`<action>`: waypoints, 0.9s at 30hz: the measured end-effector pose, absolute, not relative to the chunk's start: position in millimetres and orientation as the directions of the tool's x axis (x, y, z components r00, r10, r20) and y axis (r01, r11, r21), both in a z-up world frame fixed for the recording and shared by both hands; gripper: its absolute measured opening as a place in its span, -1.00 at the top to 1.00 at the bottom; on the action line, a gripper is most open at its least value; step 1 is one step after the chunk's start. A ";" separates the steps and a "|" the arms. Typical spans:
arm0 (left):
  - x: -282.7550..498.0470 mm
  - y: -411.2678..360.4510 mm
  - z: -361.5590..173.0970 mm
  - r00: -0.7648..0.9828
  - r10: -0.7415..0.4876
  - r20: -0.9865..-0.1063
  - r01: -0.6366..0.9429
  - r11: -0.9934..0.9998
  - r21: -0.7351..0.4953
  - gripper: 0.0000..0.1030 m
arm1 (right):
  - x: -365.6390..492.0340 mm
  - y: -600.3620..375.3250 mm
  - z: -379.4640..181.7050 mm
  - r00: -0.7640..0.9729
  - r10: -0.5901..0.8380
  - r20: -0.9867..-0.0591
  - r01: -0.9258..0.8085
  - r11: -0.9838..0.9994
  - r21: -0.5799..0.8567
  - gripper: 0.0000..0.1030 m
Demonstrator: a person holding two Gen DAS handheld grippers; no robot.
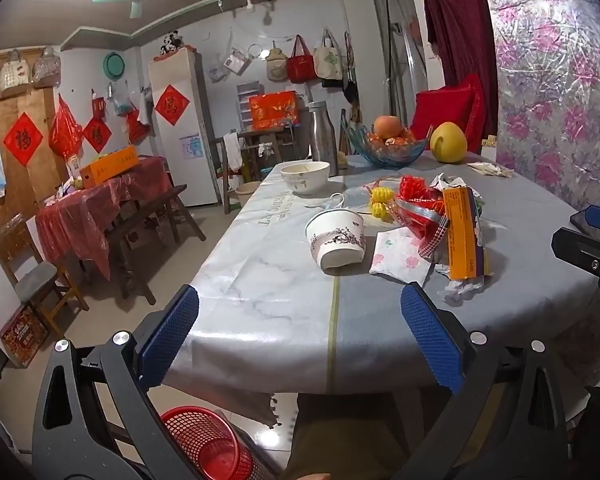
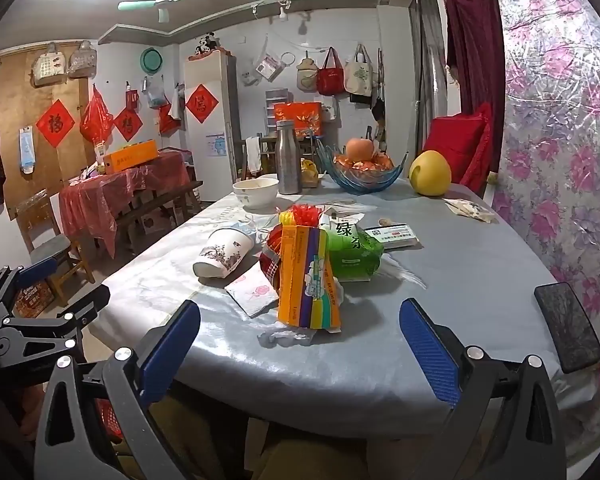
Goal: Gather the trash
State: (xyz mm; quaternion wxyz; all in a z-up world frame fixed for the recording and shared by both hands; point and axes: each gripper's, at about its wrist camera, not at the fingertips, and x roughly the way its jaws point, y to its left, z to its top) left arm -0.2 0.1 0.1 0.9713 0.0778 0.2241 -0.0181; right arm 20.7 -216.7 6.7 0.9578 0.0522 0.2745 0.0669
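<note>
- Mostly shared: table [image 1: 284, 312], trash heaped mid-top: tipped cup [image 1: 336, 240], napkin [image 1: 400, 256], orange box [image 1: 464, 232].
- Only the left view shows the red basket [image 1: 208, 444] on the floor below the table edge.
- Only the right view shows the green packet [image 2: 352, 252] behind the box, and the phone [image 2: 568, 326] at the right edge.
- Left gripper [image 1: 300, 336]: tilted down, jaws wide, empty, short of the cup.
- Right gripper [image 2: 300, 350]: tilted down, jaws wide, empty, facing the box.

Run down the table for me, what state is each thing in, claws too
Left claw: open, empty.
Right claw: open, empty.
Paper cup: tipped on its side.
Orange box: propped upright on the pile.
White bowl: upright.
Steel bottle: upright, capped.
Red basket: on the floor.
</note>
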 end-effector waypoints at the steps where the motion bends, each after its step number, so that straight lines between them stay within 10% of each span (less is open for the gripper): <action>1: 0.2 0.1 -0.1 0.899 0.000 -0.439 0.069 0.987 0.142 -0.88 | 20.9 -217.1 5.7 0.840 0.158 -0.519 -0.101 0.985 0.137 -0.89; 27: 2.5 0.9 -4.9 0.900 -0.002 -0.436 0.069 0.988 0.137 -0.88 | 23.9 -215.2 -6.8 0.830 0.182 -0.527 -0.122 0.982 0.147 -0.89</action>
